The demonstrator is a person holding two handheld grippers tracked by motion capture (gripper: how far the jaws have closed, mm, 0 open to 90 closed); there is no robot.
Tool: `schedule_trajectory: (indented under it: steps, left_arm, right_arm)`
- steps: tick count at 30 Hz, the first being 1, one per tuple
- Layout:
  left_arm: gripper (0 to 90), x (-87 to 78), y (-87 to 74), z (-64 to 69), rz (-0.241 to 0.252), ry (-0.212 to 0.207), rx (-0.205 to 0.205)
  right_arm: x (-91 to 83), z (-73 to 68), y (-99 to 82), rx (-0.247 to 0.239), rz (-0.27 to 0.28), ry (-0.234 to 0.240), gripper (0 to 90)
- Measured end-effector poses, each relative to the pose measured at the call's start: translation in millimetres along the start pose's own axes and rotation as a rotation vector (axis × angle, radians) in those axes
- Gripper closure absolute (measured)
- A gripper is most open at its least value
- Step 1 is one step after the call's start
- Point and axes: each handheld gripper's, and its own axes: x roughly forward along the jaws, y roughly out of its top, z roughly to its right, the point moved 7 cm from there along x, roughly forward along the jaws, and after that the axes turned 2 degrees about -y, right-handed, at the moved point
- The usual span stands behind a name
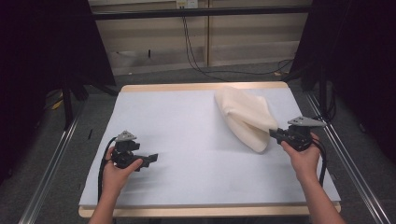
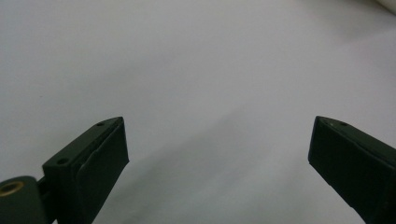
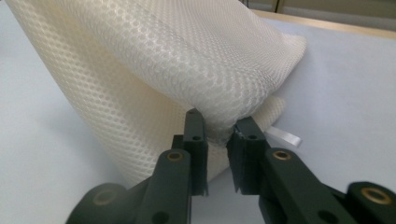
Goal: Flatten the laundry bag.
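Observation:
A cream mesh cloth (image 1: 245, 116) lies folded on the right half of the pale table cover (image 1: 187, 130). Its near right corner is lifted, pinched by my right gripper (image 1: 275, 134). In the right gripper view the two black jaws press on a bunched edge of the mesh cloth (image 3: 140, 70), and my right gripper (image 3: 219, 133) is shut on it. A white tag (image 3: 285, 136) sticks out beside the right jaw. My left gripper (image 1: 152, 158) hovers low over the bare cover at the near left. Its jaws stand wide apart with nothing between them; my left gripper (image 2: 219, 140) faces bare cover.
The table (image 1: 201, 87) has a wooden edge at the back and front. Metal rails (image 1: 51, 158) run along both sides on the floor. Cables (image 1: 196, 56) trail across the floor behind the table. Dark stands flank the table.

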Motion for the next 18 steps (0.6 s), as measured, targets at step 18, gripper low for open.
schedule_trajectory:
  steps: [18]
  left_arm:
    - [4.9, 17.6, 15.9, 35.9, -0.008, -0.107, 0.055]
  right_arm:
    - [14.2, -70.3, -8.2, -0.155, -0.025, 0.186, 82.4]
